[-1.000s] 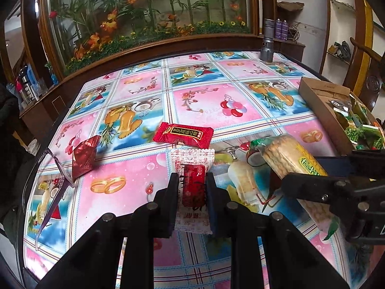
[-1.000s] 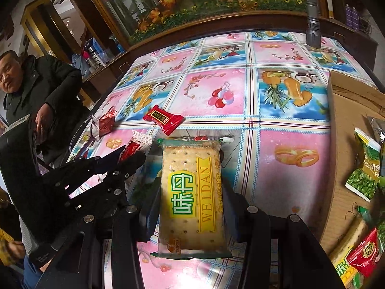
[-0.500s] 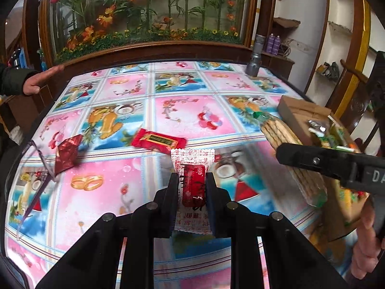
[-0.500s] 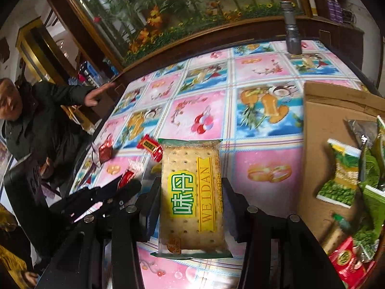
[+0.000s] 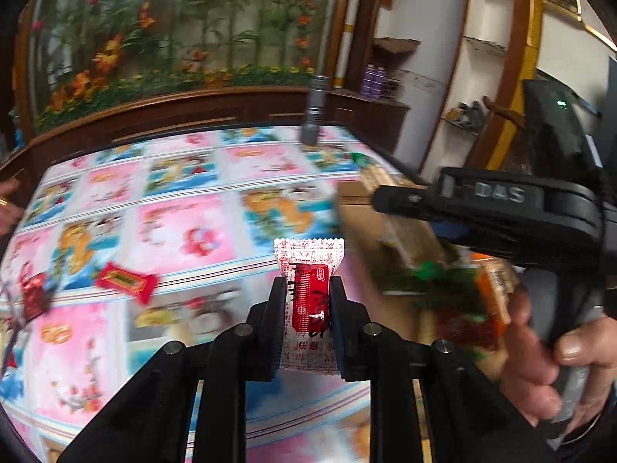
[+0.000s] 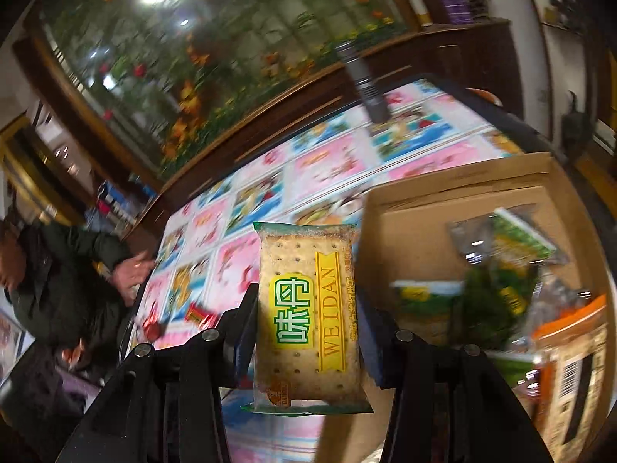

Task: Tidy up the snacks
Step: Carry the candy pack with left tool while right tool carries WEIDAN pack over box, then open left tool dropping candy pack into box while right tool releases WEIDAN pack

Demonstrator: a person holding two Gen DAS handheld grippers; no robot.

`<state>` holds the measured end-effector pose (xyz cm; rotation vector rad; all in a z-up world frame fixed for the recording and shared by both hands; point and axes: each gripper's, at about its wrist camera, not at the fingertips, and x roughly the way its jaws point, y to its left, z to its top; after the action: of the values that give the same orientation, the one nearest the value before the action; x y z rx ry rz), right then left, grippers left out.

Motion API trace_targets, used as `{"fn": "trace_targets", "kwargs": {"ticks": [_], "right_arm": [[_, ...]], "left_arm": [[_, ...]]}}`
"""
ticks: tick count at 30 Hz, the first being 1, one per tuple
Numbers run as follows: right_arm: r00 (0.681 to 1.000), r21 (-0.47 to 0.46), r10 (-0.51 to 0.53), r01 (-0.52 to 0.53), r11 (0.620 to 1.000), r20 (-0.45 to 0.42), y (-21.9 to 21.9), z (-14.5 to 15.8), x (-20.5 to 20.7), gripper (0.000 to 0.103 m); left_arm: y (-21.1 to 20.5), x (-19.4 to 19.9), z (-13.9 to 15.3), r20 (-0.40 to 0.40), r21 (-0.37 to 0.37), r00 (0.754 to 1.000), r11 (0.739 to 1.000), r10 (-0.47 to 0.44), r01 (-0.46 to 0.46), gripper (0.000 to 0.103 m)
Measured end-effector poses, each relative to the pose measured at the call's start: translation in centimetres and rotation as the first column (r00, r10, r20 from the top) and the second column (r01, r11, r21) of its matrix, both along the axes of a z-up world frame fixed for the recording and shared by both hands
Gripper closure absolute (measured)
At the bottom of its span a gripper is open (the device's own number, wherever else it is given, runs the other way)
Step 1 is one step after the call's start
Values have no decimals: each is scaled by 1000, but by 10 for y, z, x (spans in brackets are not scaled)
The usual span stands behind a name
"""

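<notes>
Now both held snacks nearer cardboard box (image 6: pixel 455 193).

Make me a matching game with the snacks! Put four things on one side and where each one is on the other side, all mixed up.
Things:
1. cracker packet
2. small red-and-white candy
3. red candy bar
4. green snack bags

Places:
A. lying loose on the tablecloth
B. inside the cardboard box
C. clamped in the left gripper
D. clamped in the right gripper

Pairs: 1-D, 2-C, 3-A, 4-B
</notes>
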<state>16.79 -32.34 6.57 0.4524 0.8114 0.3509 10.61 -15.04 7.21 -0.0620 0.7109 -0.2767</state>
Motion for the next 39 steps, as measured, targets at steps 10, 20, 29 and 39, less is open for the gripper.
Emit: {"fn": "trace_targets", "kwargs": {"ticks": [10, 20, 29, 39], "right_arm": [[974, -33, -224, 223, 974, -32, -64, 4, 8, 53], [954, -144, -290, 277, 950, -77, -73, -2, 12, 53], [948, -159, -308, 293, 943, -80, -75, -5, 12, 53], [950, -176, -308, 296, 939, -45, -71, 3, 10, 48]], "left_arm": [[-76, 7, -5, -25, -33, 989, 989, -148, 147, 83], [-95, 9, -32, -75, -39, 979, 982, -189, 186, 83], [-96, 10, -36, -81, -44, 977, 980, -197, 194, 82], [-91, 10, -34, -70, -64, 981, 983, -179, 174, 69]]}}
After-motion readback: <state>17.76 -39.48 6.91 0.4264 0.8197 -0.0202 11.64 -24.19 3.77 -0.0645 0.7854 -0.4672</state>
